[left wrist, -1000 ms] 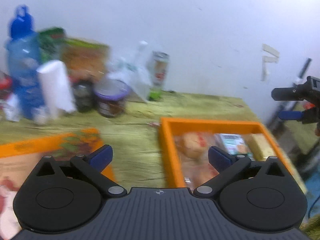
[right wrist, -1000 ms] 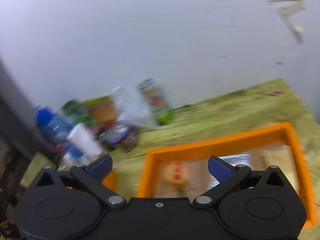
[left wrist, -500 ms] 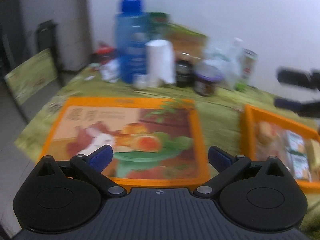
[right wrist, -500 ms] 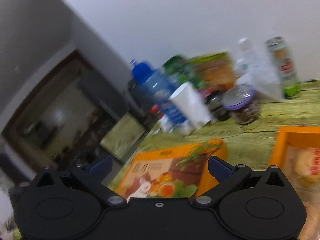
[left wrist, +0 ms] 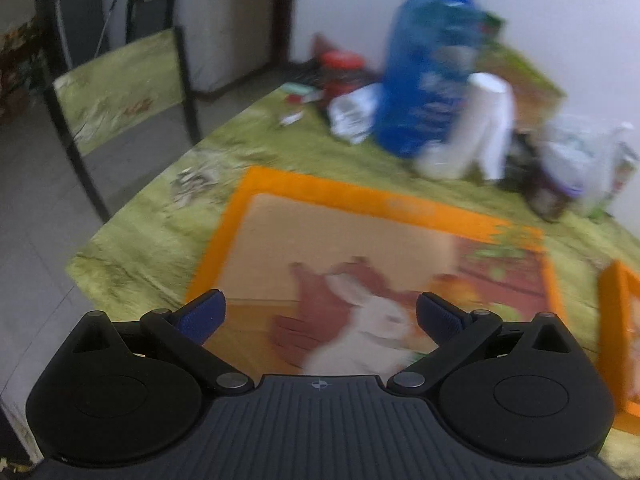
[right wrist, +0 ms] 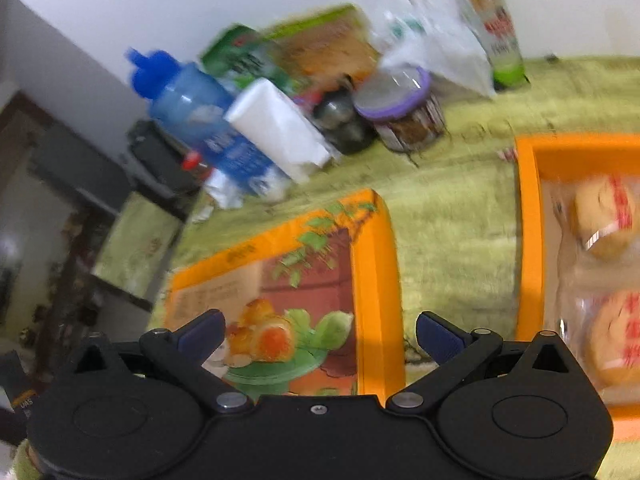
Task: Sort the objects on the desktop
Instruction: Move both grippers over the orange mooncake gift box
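Observation:
An orange box lid [left wrist: 360,240] printed with a rabbit and pastries lies flat on the green-clothed table [left wrist: 152,236]. My left gripper [left wrist: 320,316] hovers open over its near part, nothing between the fingers. In the right wrist view the same orange box lid [right wrist: 372,264] sits left of an orange tray [right wrist: 528,216] holding wrapped pastries [right wrist: 604,220]. My right gripper [right wrist: 320,332] is open above the lid's right edge and the cloth gap between lid and tray.
Along the wall stand a blue bottle [right wrist: 204,128], a white cup [right wrist: 280,128], a purple-lidded jar [right wrist: 404,116], a dark jar [right wrist: 340,124], a can [right wrist: 492,28], snack boxes [right wrist: 320,44] and a plastic bag [right wrist: 444,56]. A chair [left wrist: 116,88] stands off the table's left edge.
Both views have swung left, from the orange tray toward the orange lid and the table's left end. Both grippers stay open and empty.

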A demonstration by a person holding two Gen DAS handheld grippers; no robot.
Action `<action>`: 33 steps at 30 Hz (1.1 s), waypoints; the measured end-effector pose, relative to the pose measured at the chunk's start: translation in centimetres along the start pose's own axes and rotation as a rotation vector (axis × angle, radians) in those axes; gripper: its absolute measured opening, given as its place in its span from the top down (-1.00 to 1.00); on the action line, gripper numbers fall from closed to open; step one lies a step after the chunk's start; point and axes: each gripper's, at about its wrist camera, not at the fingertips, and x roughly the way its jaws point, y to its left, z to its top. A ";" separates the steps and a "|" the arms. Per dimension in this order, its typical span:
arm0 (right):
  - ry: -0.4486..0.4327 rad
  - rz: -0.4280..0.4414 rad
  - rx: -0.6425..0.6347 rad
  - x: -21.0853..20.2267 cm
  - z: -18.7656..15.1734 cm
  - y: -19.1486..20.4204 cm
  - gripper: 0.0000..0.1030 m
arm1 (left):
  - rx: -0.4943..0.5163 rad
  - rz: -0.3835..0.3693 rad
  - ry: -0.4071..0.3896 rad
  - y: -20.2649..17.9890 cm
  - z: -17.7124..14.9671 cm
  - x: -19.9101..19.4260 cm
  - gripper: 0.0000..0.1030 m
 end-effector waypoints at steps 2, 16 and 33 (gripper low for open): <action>0.005 -0.052 -0.013 1.2 -0.5 0.4 -0.99 | -0.017 -0.010 0.025 1.6 0.5 1.7 -0.97; 0.047 -0.241 0.060 8.5 -1.6 0.3 -0.99 | 0.165 -0.036 0.186 4.9 1.5 8.1 -0.96; 0.117 -0.240 0.076 12.9 -1.4 1.0 -0.99 | 0.188 -0.073 0.281 4.1 2.6 10.2 -0.97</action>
